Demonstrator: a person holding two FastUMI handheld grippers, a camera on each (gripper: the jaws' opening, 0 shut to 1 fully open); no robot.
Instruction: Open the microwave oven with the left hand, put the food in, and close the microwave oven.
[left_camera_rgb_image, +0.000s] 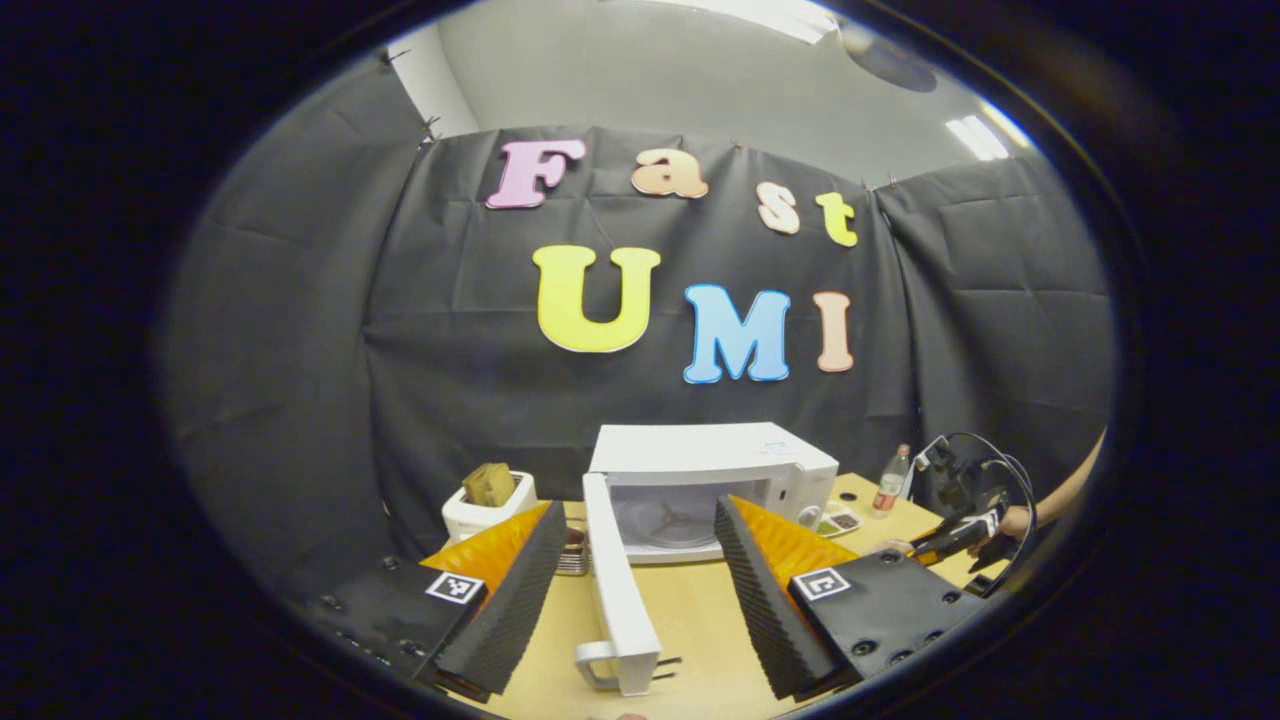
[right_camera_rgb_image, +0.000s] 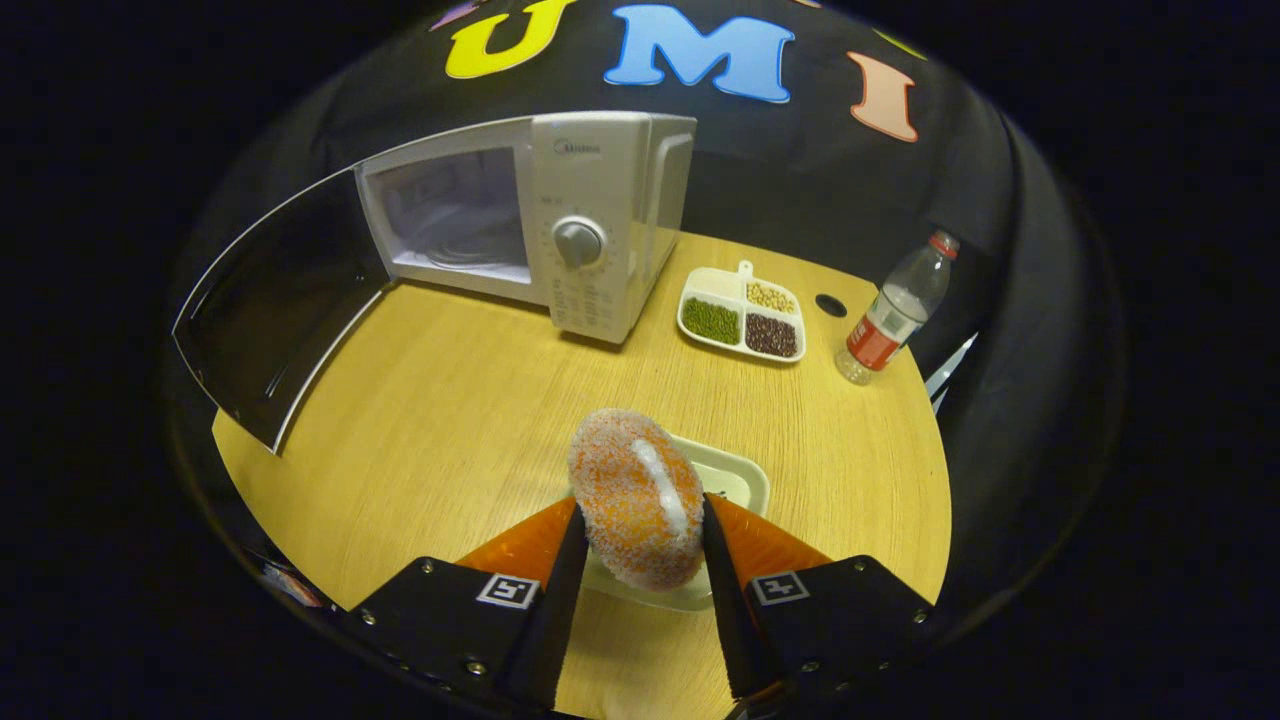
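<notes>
Microwave (right_camera_rgb_image: 560, 230), door (right_camera_rgb_image: 275, 320) swung wide; sugared doughnut (right_camera_rgb_image: 637, 497) clamped upright in right tool (right_camera_rgb_image: 637, 560) above white tray (right_camera_rgb_image: 735, 480) on worktop (right_camera_rgb_image: 450, 420); left tool (left_camera_rgb_image: 630, 585) apart, idle; carry level into cavity, clearing door edge

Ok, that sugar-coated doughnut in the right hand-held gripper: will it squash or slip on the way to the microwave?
The doughnut looks soft, so a hard squeeze would probably dent it. Its grainy coating probably helps grip, though crumbs may shed. The right hand-held gripper pinches it on both sides above the white tray, so slipping seems unlikely.
</notes>
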